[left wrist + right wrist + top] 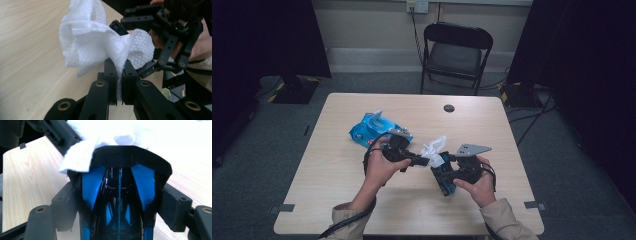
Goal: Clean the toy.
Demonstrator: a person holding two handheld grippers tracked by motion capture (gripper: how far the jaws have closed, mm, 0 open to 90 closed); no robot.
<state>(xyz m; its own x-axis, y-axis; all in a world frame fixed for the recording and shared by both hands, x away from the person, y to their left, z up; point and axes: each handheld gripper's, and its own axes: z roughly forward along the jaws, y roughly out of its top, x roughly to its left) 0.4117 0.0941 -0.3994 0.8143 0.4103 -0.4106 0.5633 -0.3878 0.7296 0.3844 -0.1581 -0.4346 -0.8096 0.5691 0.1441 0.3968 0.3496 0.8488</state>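
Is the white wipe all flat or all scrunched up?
Scrunched up. The white wipe bunches in folds above the left tongs, which pinch its bottom edge.

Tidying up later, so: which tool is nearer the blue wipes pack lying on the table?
Left. The left tool, shut on a white wipe, sits just in front of the pack; the right tool, gripping a black-and-blue object, is farther off to its right.

Beige sleeves [507, 220]. Black left gripper [119, 75] with brass-ringed pivots behind its tips; right gripper [120, 202] black, grey triangular plate [471, 149] on top.
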